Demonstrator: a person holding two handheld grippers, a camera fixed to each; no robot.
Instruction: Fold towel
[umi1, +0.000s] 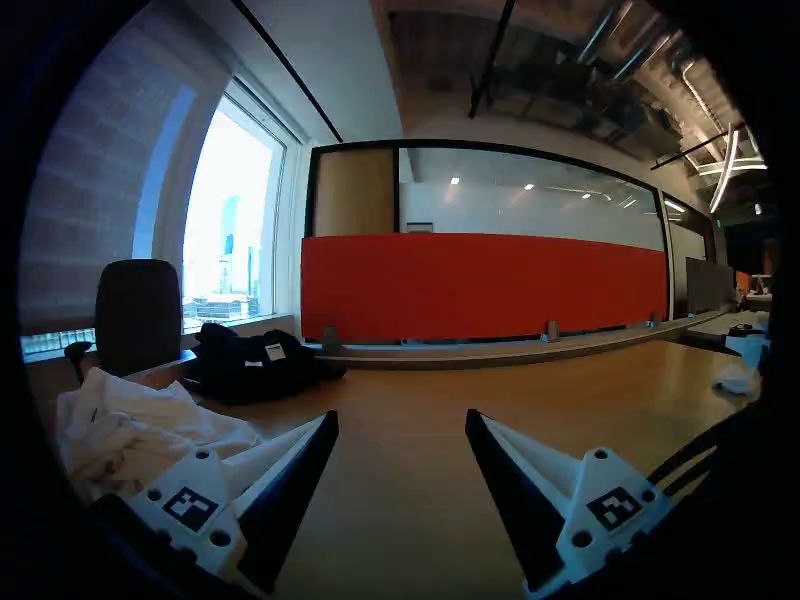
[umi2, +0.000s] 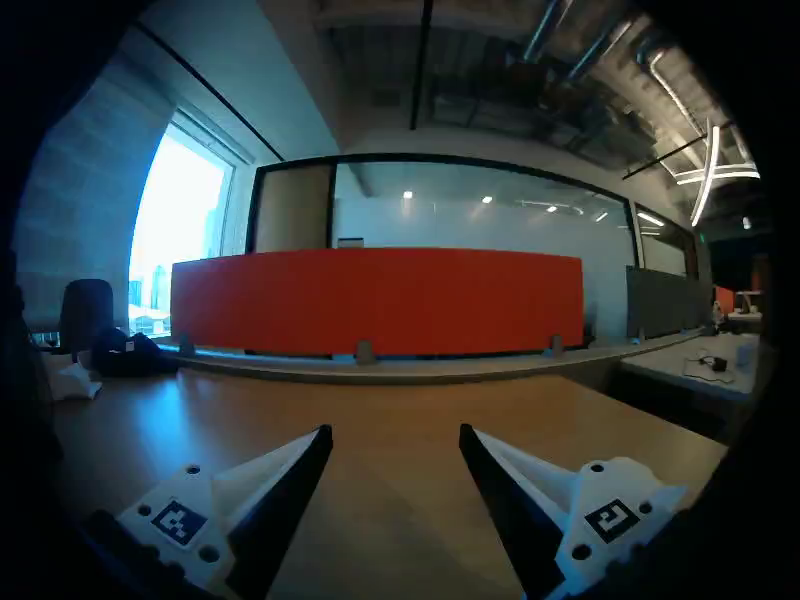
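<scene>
Left gripper (umi1: 400, 414) and right gripper (umi2: 395, 428) hover level above the desk (umi1: 560, 380), jaws wide.

Wooden table (umi1: 420, 430), broad, middle bare. At its left end lies a crumpled white towel (umi1: 130, 430), with a black cloth bundle (umi1: 255, 365) just behind it. Small pale scrap (umi1: 738, 382) near the right edge.

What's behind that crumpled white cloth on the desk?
A dark chair stands behind the white cloth, a black bundle beside it. The chair's seat and legs are hidden.
</scene>
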